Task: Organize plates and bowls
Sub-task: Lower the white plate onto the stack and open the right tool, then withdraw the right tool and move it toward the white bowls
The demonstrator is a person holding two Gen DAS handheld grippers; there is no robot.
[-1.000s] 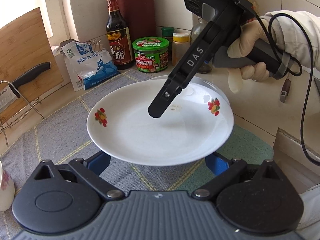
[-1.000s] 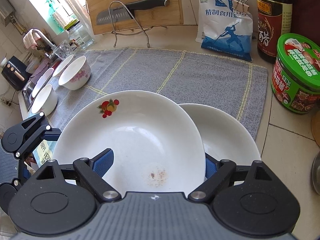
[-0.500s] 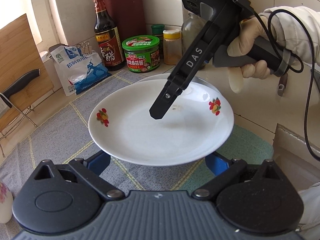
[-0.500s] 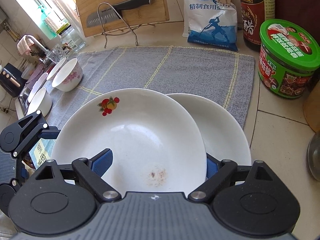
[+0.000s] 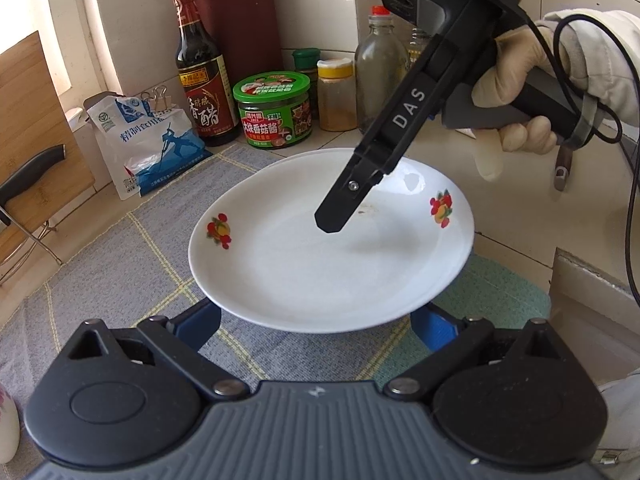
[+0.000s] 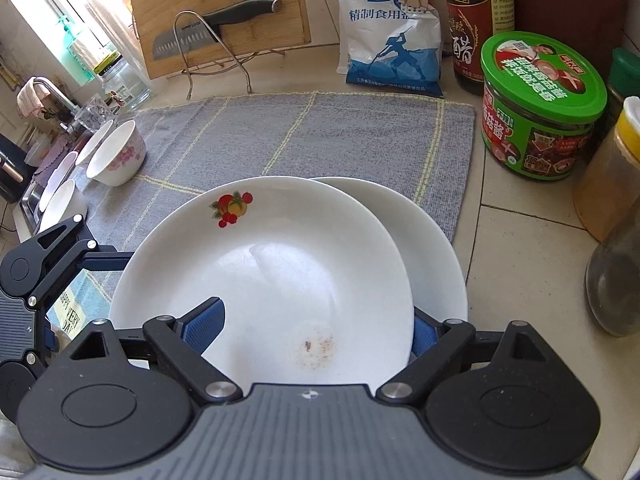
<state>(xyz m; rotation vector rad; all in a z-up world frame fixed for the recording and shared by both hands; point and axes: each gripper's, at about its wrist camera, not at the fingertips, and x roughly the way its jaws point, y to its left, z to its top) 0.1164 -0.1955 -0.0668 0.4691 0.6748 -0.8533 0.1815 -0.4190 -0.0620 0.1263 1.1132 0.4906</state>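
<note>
**Step in hand.** Stacking the plates. The bowls [image 6: 116, 156] stand at the far left edge of the grey mat [image 6: 320, 132], well apart from the work. The fruit-pattern plate [image 5: 320, 264] is at the middle of the scene, overlapping the plain plate [image 6: 432, 256], which lies just to its right and partly beneath it at the mat's right edge. Whether the two plates touch cannot be told.

**Next move (judgement).** The fruit-pattern plate needs to shift right until it is centred over the plain plate, then be lowered level so it nests. A tilted release could let it slide off towards the jars on the right.

**Left claw** [image 5: 316, 322]. The fingers are spread wide apart. The near rim of the fruit-pattern plate lies over them and hides their tips. The plate appears to rest on the fingers and is not pinched between them; actual contact cannot be confirmed.

**Right claw** [image 6: 316, 328]. The fingers are also spread wide, clamped on nothing. In its own view, the left pad sits in front of the plate surface and the right pad is partly hidden behind the rim. From the left wrist view, one finger points down into the plate's hollow, close to a brown speckled stain [image 6: 316, 348]; it cannot be told whether the tip touches.
</note>
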